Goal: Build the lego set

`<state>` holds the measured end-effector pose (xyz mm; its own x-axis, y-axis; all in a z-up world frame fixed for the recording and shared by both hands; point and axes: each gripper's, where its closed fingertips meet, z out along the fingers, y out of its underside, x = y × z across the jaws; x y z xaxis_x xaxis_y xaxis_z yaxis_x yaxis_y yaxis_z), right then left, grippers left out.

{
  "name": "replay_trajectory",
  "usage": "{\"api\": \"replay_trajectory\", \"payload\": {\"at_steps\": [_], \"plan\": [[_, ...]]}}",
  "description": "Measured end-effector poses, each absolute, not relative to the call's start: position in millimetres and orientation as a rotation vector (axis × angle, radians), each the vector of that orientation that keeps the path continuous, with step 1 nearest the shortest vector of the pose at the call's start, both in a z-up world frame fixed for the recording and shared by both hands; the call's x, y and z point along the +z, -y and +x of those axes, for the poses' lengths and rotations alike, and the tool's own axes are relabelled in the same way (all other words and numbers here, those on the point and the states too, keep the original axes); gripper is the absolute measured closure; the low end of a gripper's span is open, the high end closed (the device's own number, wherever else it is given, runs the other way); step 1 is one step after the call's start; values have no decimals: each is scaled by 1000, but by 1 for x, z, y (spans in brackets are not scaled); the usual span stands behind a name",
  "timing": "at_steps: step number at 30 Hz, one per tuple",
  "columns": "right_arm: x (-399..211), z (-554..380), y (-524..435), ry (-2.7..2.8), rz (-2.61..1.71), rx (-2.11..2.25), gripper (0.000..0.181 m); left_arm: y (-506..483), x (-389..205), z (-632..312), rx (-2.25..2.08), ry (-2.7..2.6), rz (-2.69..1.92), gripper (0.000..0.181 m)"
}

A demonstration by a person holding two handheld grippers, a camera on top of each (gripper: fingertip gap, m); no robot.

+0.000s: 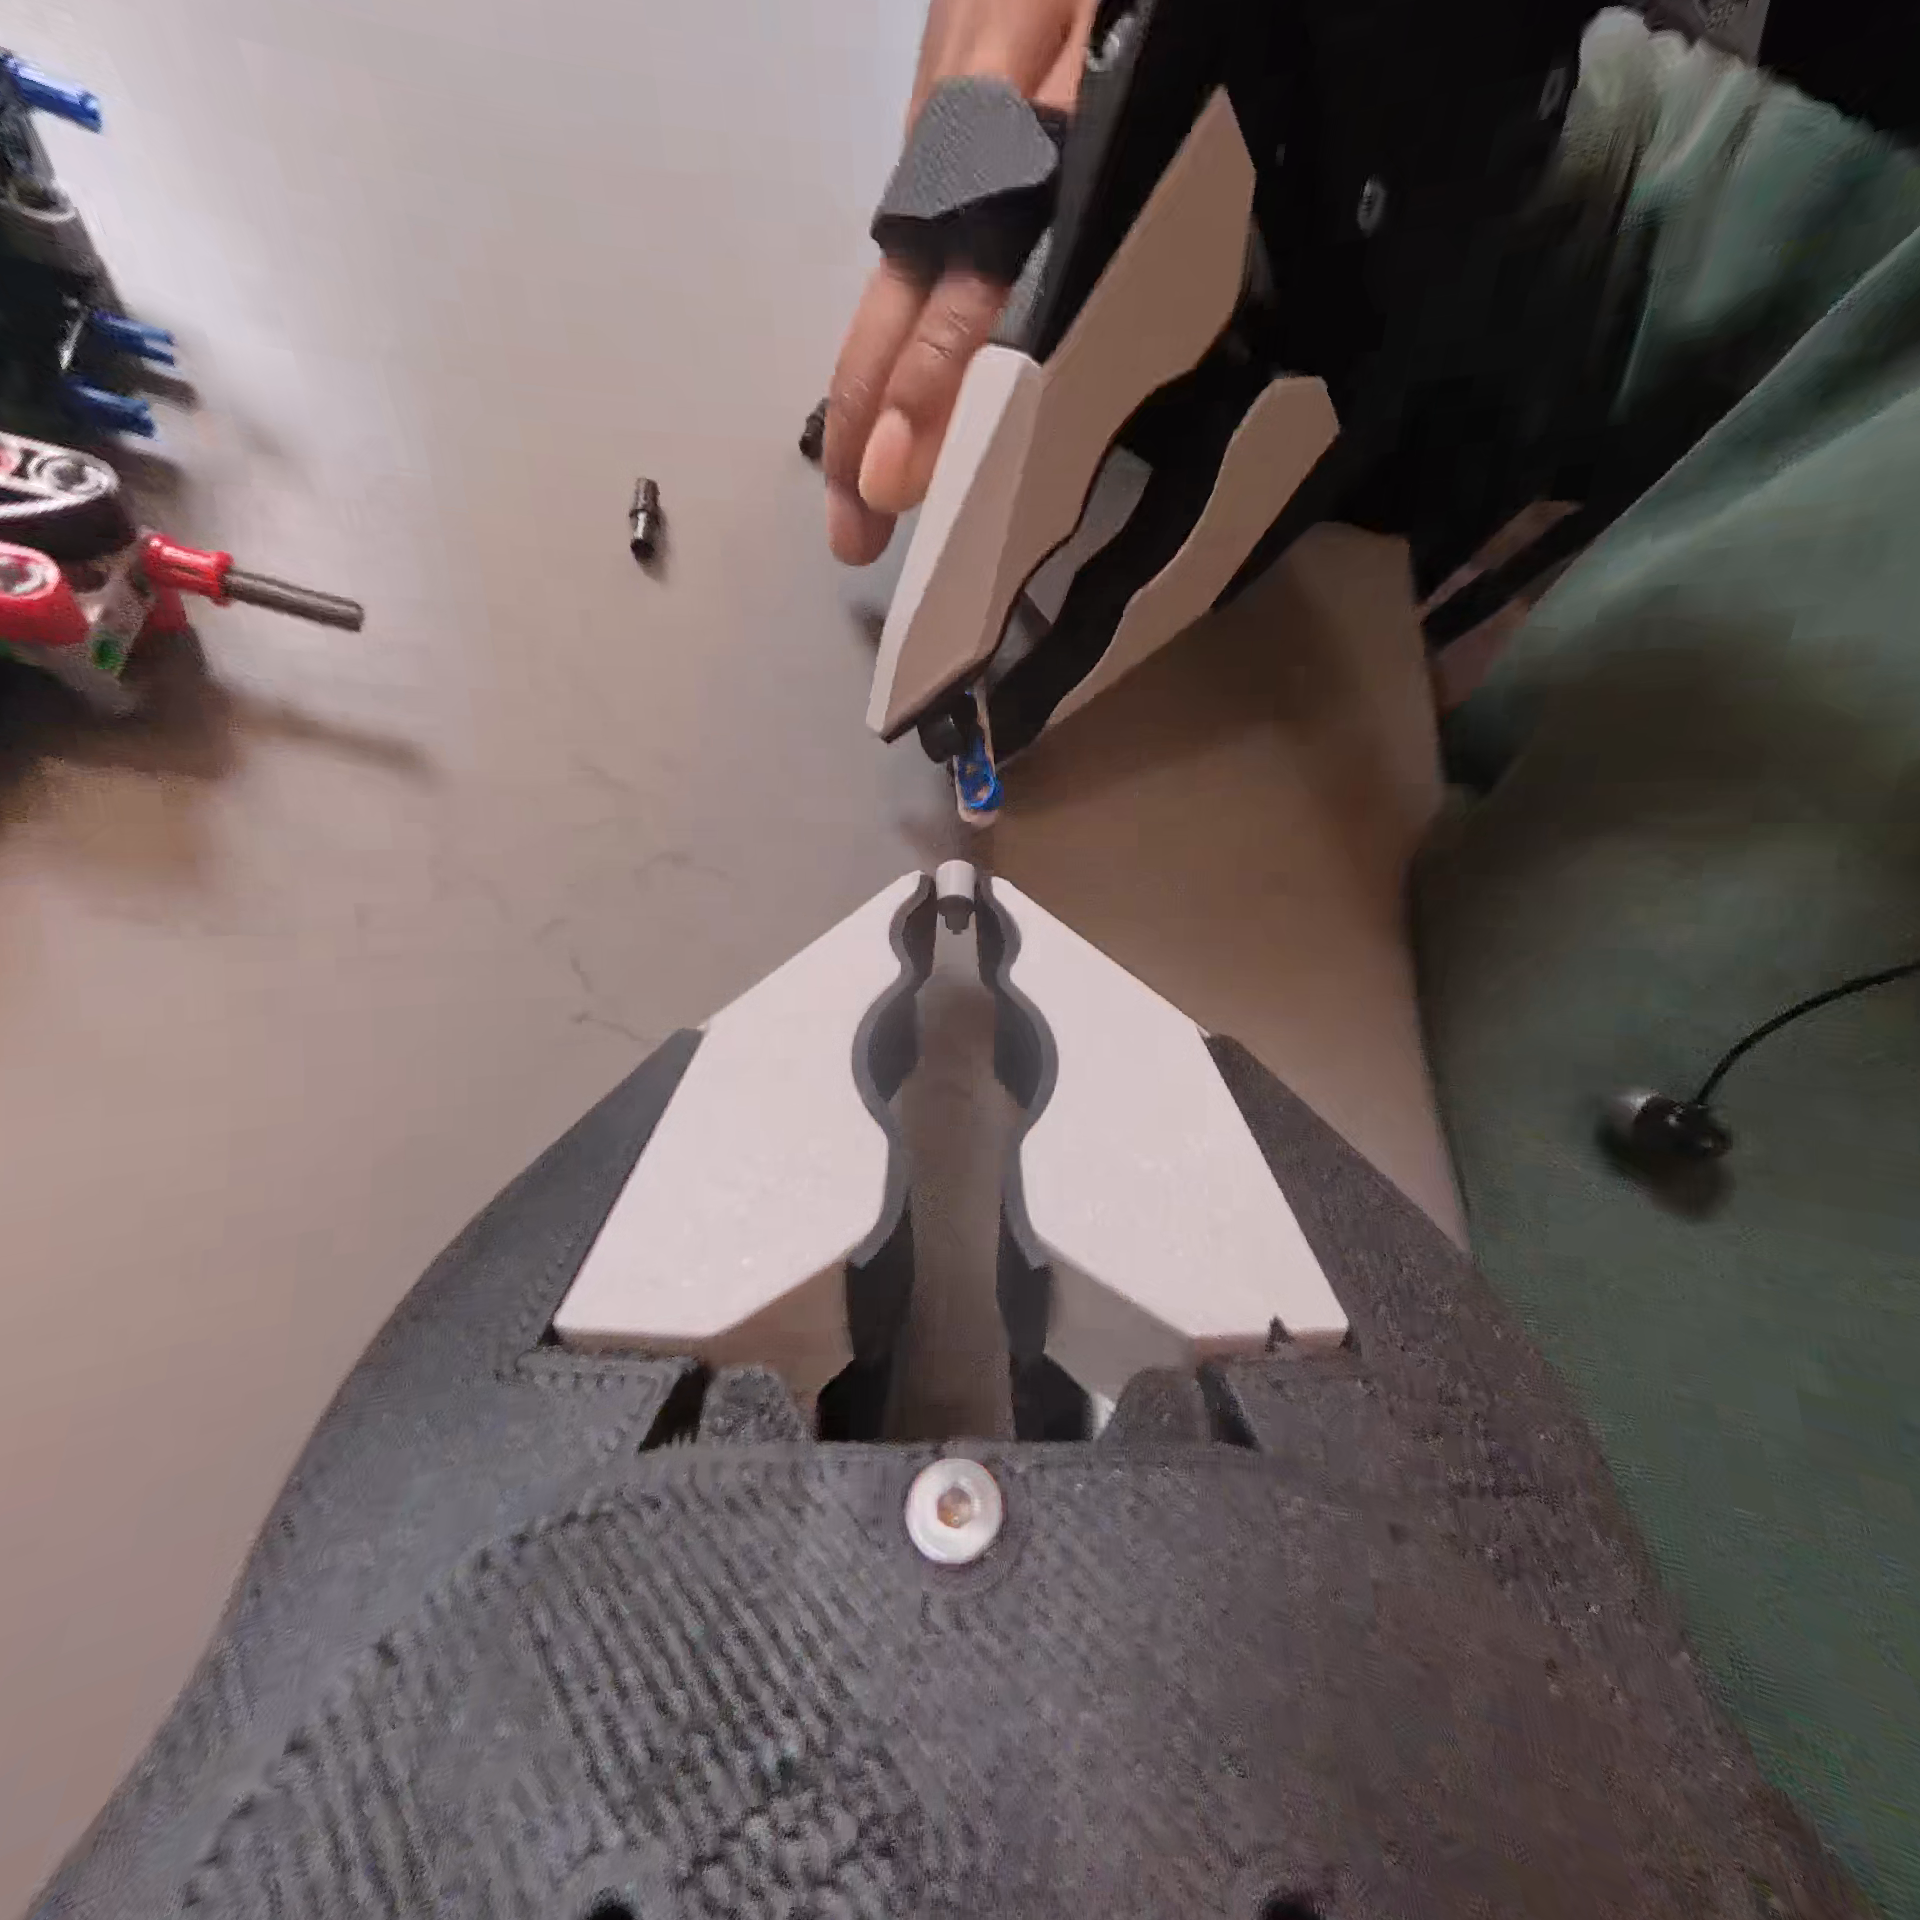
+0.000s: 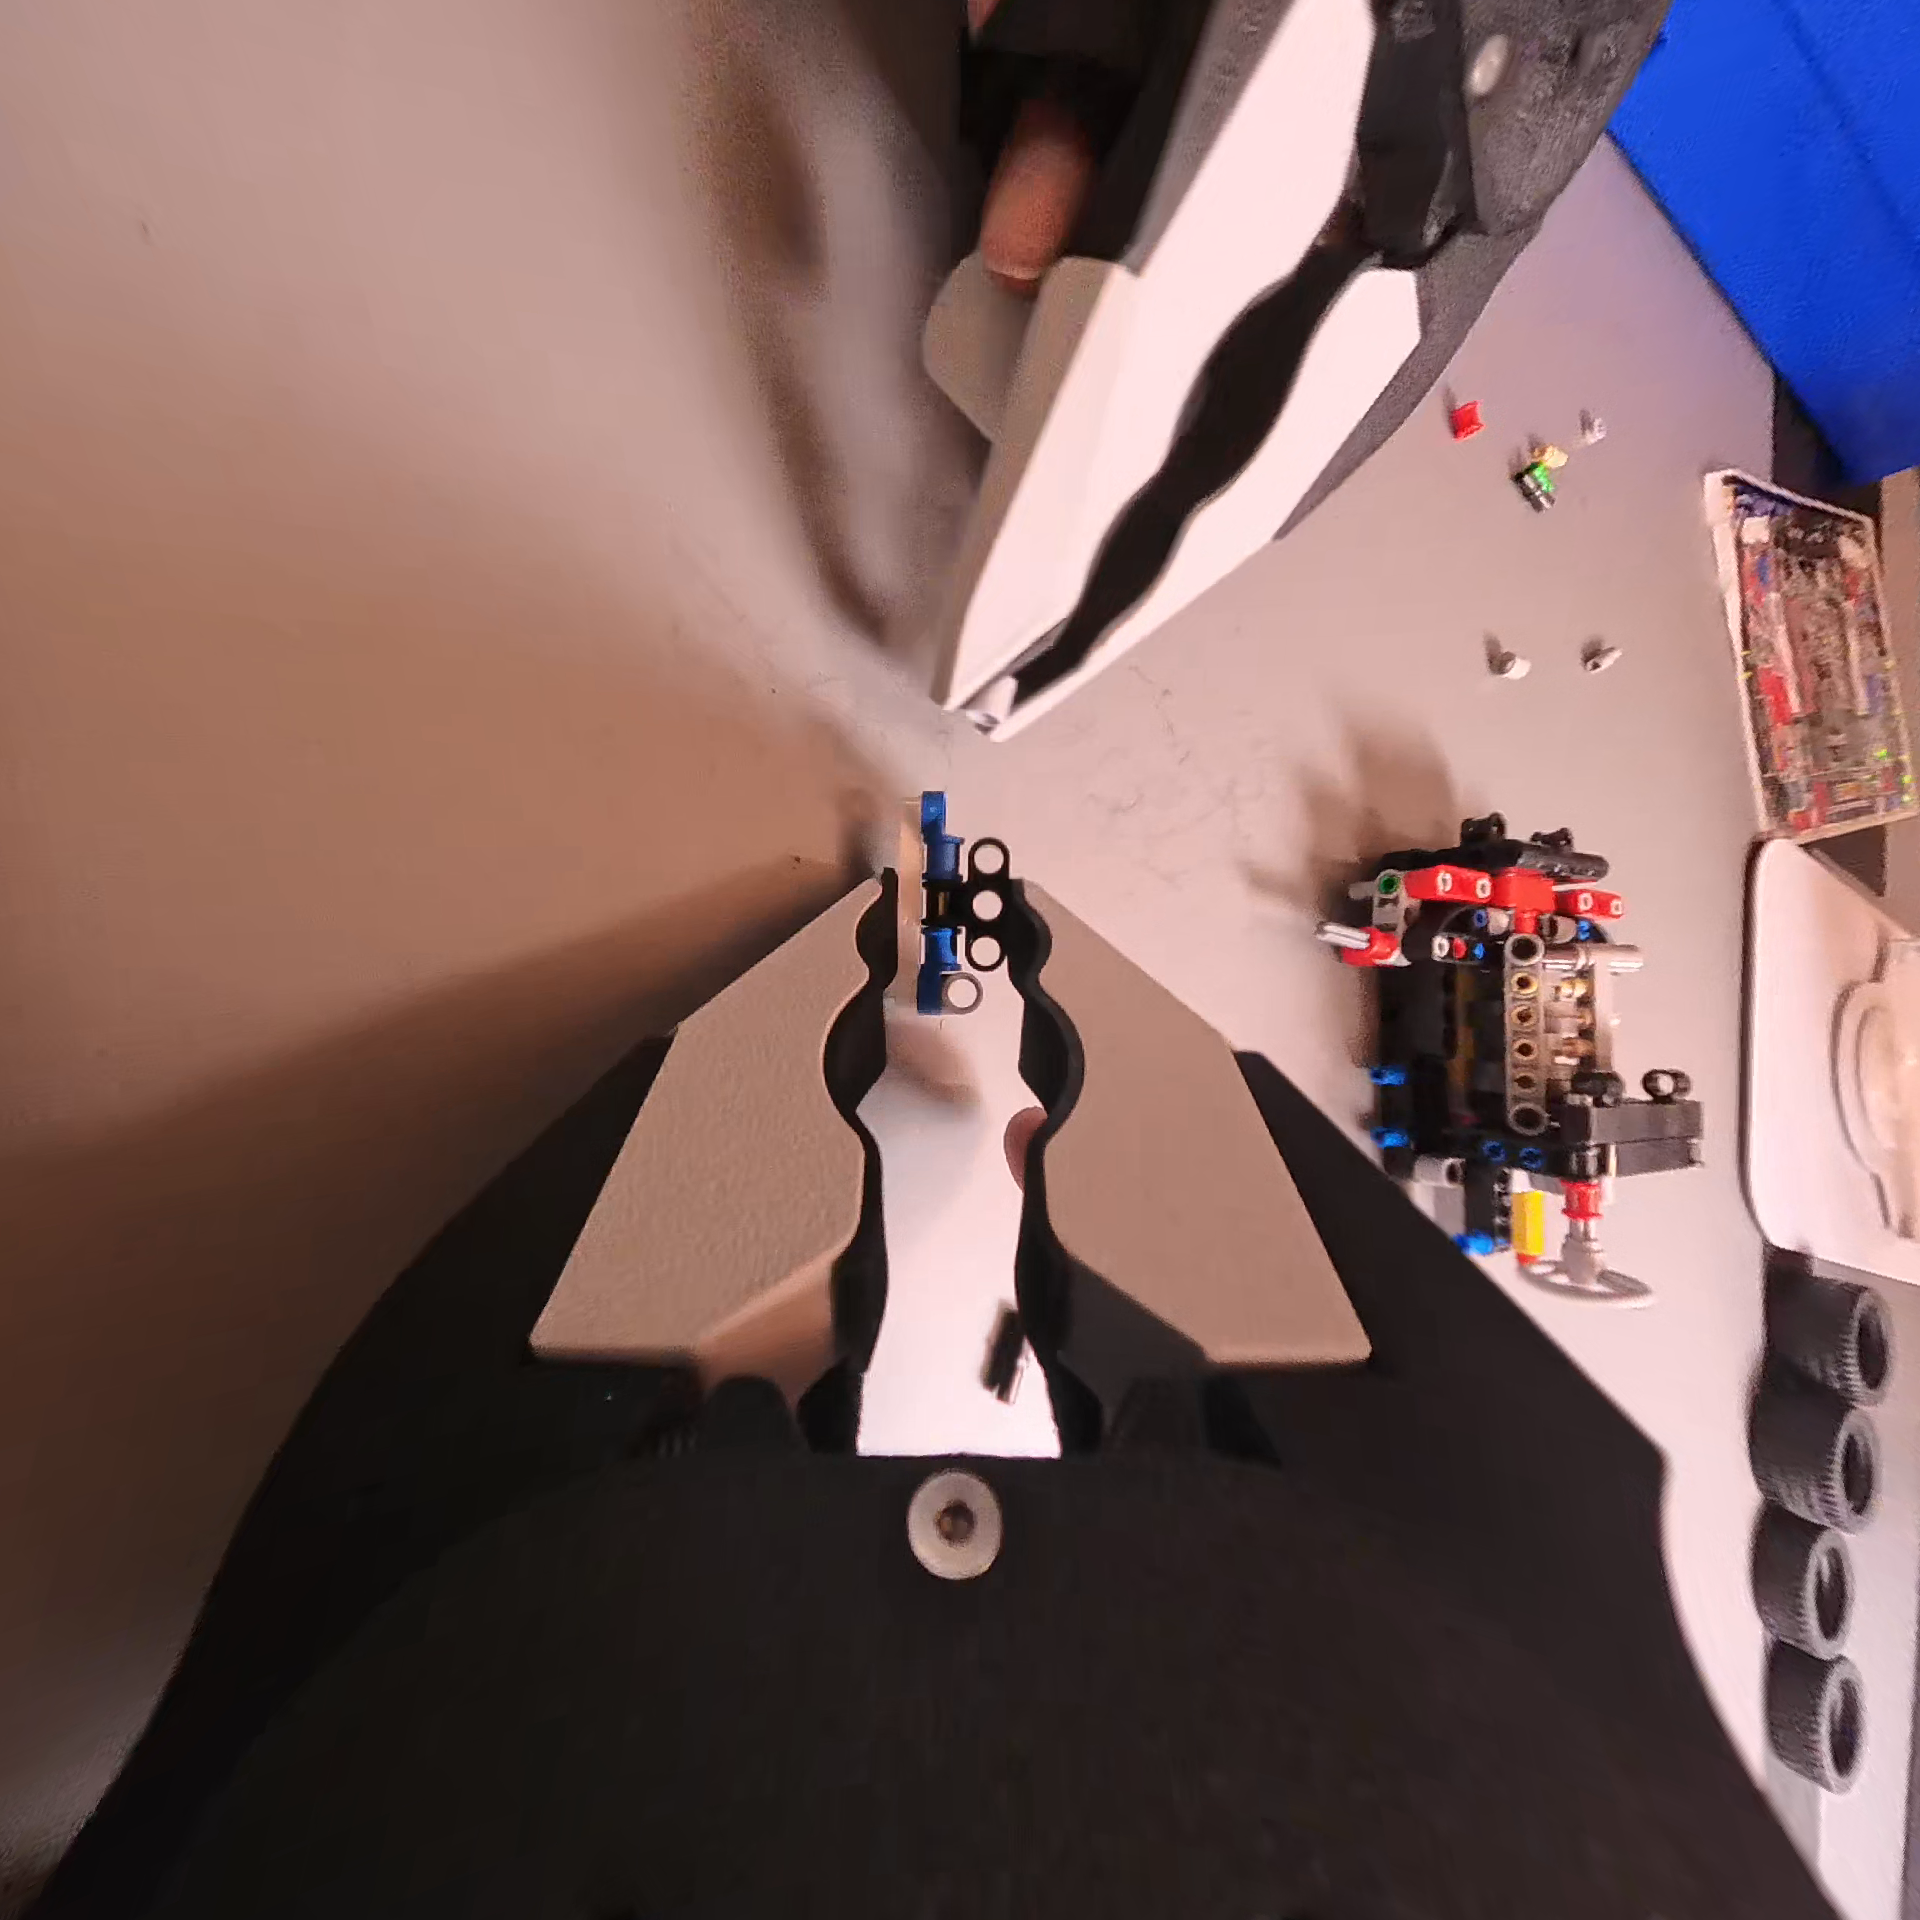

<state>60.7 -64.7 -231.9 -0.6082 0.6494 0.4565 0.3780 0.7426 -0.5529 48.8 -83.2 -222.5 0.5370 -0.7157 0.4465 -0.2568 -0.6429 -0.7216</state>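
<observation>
Clearly we were partway through the build. A good part of the model (image 2: 1512, 1049) stood assembled on the table (image 2: 1195, 810): a black frame with red and blue pins, a grey beam and what looked like a small steering wheel at one end. It was far from whole, though. Four black tyres (image 2: 1818, 1538) lay in a row at the table's right edge, none fitted, and loose bits were scattered beyond the model: a red piece (image 2: 1465, 419), a green-tipped one (image 2: 1540, 480) and several small grey connectors (image 2: 1507, 660). A black pin (image 1: 645, 516) also lay by itself on the table.

Our right gripper (image 2: 961, 904) had its jaws clenched on a small sub-assembly (image 2: 951, 914) of blue and black parts, held above the table. Our left gripper (image 1: 954, 896) pinched a tiny grey peg (image 1: 954, 891) at its very tips, just short of that sub-assembly, so we judged the step in hand to be pressing the peg into it before it joined the model.

As for containers, a blue bin (image 2: 1808, 239) sat at the far corner, its contents hidden from us. A white tray (image 2: 1787, 1039) lay beside the model; we could not tell what it held. A printed sheet (image 2: 1813, 655) lay between the two.
</observation>
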Motion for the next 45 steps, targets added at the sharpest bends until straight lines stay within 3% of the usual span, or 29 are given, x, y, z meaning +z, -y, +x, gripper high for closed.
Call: {"api": "replay_trajectory", "payload": {"at_steps": [1, 10, 20, 27, 31, 45], "plan": [[-232, 62, 64, 2283, -780, 540, 162, 84, -224, 49, -971, -818, -2181, 176], [-233, 63, 63, 2278, -835, 597, 162, 77, -232, 22, -708, -882, -2227, 161], [-232, 62, 57, 2259, -875, 610, 162, 79, -231, 25, -650, -955, -2194, 170], [-231, 60, 56, 2251, -892, 606, 162, 73, -235, 39, -536, -965, -2214, 166], [-230, 60, 55, 2252, -901, 602, 162, 69, -236, 38, -472, -954, -2220, 176], [-235, 60, 57, 2499, -1236, 746, 158, 57, -204, 32, -995, -410, -2160, 175]]}}
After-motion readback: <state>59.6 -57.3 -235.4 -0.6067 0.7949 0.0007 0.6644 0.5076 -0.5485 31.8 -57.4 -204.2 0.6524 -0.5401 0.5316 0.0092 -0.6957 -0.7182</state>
